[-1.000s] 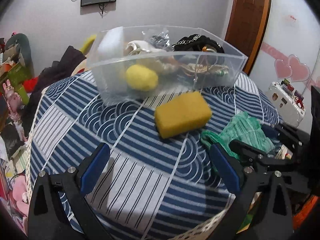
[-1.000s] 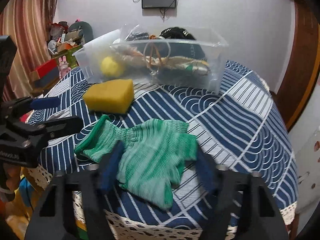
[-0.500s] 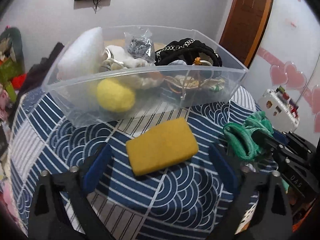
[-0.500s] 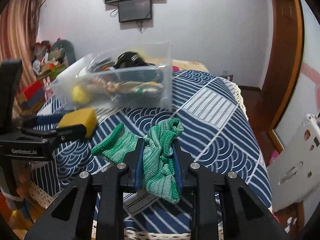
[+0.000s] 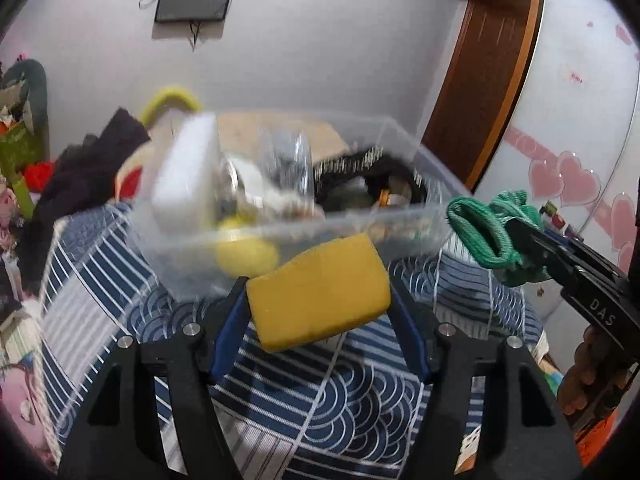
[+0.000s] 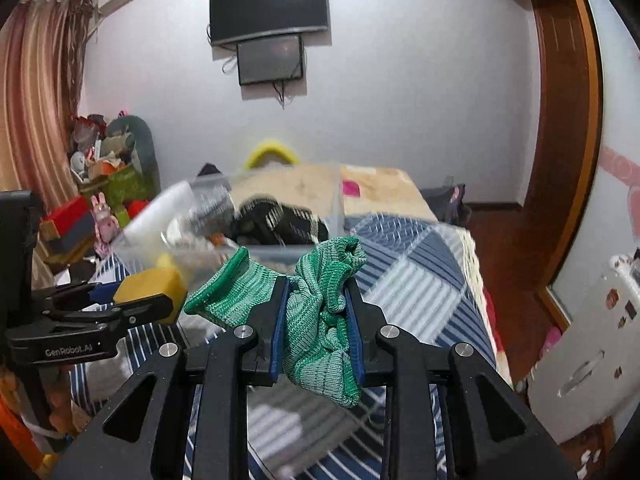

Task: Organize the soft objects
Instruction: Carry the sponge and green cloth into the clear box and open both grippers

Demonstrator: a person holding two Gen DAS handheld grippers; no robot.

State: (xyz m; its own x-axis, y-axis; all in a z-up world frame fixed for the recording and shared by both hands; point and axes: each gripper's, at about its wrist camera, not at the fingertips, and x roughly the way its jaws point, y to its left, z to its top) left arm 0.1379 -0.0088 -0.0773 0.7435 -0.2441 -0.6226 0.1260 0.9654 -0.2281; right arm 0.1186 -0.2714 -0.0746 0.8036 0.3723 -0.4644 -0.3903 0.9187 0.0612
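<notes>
My left gripper (image 5: 318,300) is shut on a yellow sponge (image 5: 320,292) and holds it above the tablecloth, just in front of the clear plastic bin (image 5: 424,168). My right gripper (image 6: 316,304) is shut on a crumpled green knitted cloth (image 6: 316,320), lifted off the table near the bin's right end. The cloth and right gripper also show in the left wrist view (image 5: 488,232); the sponge and left gripper show in the right wrist view (image 6: 150,286). The bin (image 6: 280,250) holds a yellow ball (image 5: 246,256), a white block (image 5: 188,176), black fabric and cords.
The table has a blue and white patterned cloth (image 5: 320,400) with a lace edge. Clutter and toys (image 6: 100,184) stand to the left. A wooden door frame (image 6: 568,120) and a white case (image 6: 592,356) are on the right. A screen (image 6: 270,28) hangs on the wall.
My left gripper closed on the sponge and lifted it off the table. My right gripper raised the green cloth higher and moved toward the bin.
</notes>
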